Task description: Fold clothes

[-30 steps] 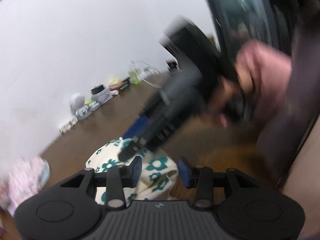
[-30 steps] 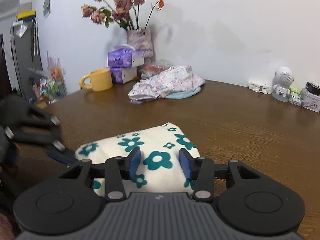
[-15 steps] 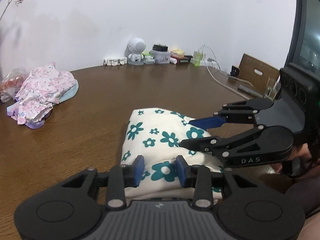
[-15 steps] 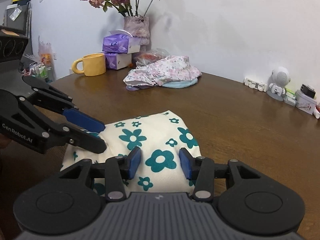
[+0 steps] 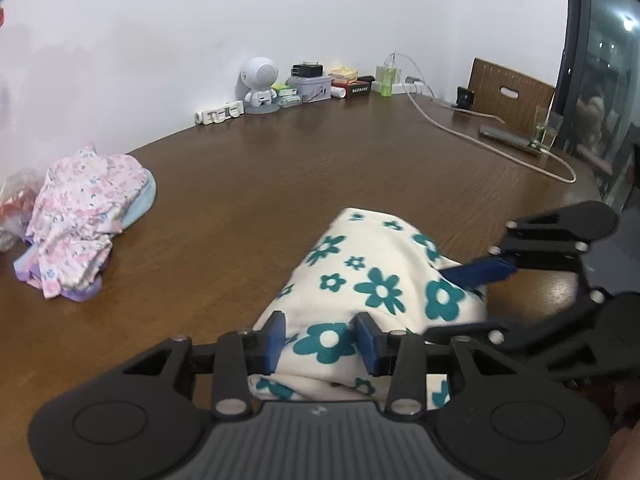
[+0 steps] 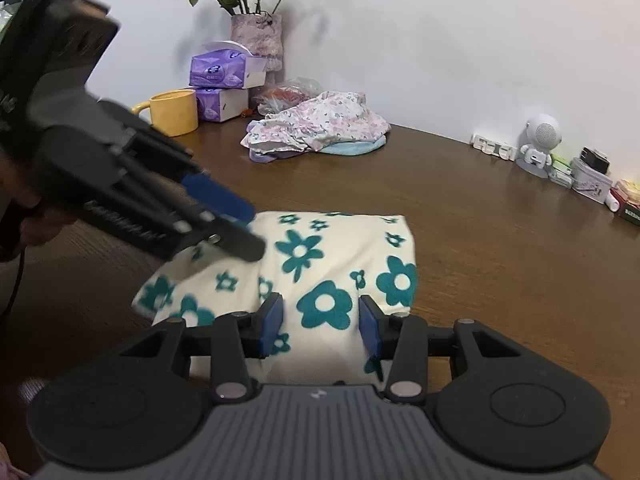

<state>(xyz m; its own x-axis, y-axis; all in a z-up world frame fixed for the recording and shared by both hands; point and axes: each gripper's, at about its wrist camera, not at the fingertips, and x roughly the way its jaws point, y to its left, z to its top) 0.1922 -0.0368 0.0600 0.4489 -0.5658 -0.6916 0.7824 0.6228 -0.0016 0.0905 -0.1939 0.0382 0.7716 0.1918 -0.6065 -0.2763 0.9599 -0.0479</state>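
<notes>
At the left gripper [image 5: 320,338]: jaws opening, flat blue rubbery pads a modest gap apart, a soft hump of the cream garment [image 5: 372,276] between them. No pinch mark in the cloth there.

At the right gripper [image 6: 320,322]: jaws about half open, the same blue pads on black hinged linkages, a teal flower of the print lying smooth and undistorted between them. From the left wrist view, one blue fingertip on top of the bundle's right corner and the black finger low along its near edge; pressure on the fabric impossible to judge.

Around both: the garment as a plump, roughly rectangular bundle, matte knit, cream with large and small teal flowers, rounded at its folds, on the near middle of the table [image 5: 320,168]. Dark brown wood with fine grain and a dull sheen.

Further out, well apart from the bundle: a rumpled heap of pink floral clothes [image 5: 80,208] over a pale blue piece and a lilac one. Beyond it, near the wall, a glossy yellow mug [image 6: 174,112], two stacked purple tissue boxes [image 6: 224,68] and a mottled pink vase [image 6: 256,36] of dried roses. Along the white wall, a small rounded white robot figure [image 5: 260,84] and a thin pale cable [image 5: 480,136] curving across the wood.
</notes>
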